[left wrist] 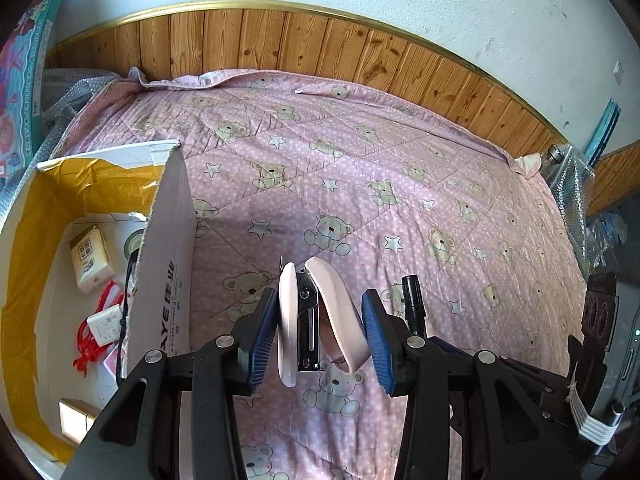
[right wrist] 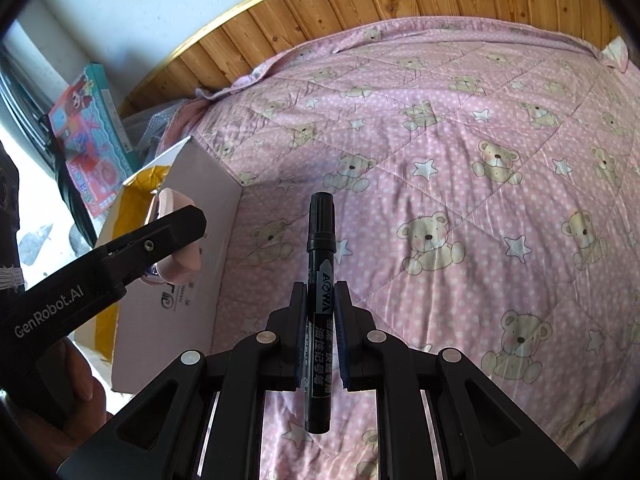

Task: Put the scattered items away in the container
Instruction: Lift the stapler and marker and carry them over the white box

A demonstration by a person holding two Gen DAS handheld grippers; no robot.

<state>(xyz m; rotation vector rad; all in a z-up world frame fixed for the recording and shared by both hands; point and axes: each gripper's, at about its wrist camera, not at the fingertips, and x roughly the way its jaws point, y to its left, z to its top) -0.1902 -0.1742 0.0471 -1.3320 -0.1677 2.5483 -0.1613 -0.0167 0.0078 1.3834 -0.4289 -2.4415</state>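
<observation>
My left gripper [left wrist: 320, 332] is shut on a pink stapler [left wrist: 324, 316], held on its side above the pink bear-print quilt, just right of the cardboard box [left wrist: 168, 264]. The stapler's metal part faces the camera. My right gripper [right wrist: 320, 320] is shut on a black marker [right wrist: 320, 280] that points forward, cap away from me. The marker's cap [left wrist: 412, 300] shows in the left wrist view beside the right pad. In the right wrist view the left gripper's finger [right wrist: 152, 244] and the stapler [right wrist: 176, 236] hang in front of the box [right wrist: 200, 216].
Inside the box lie a tissue pack [left wrist: 90, 258], a white charger [left wrist: 105, 325], red scissors [left wrist: 86, 344] and a gold item [left wrist: 76, 420]. A wooden headboard [left wrist: 280, 40] runs behind the quilt [left wrist: 360, 184]. A toy package [right wrist: 92, 132] leans at the left. A hand [right wrist: 76, 376] holds the left gripper.
</observation>
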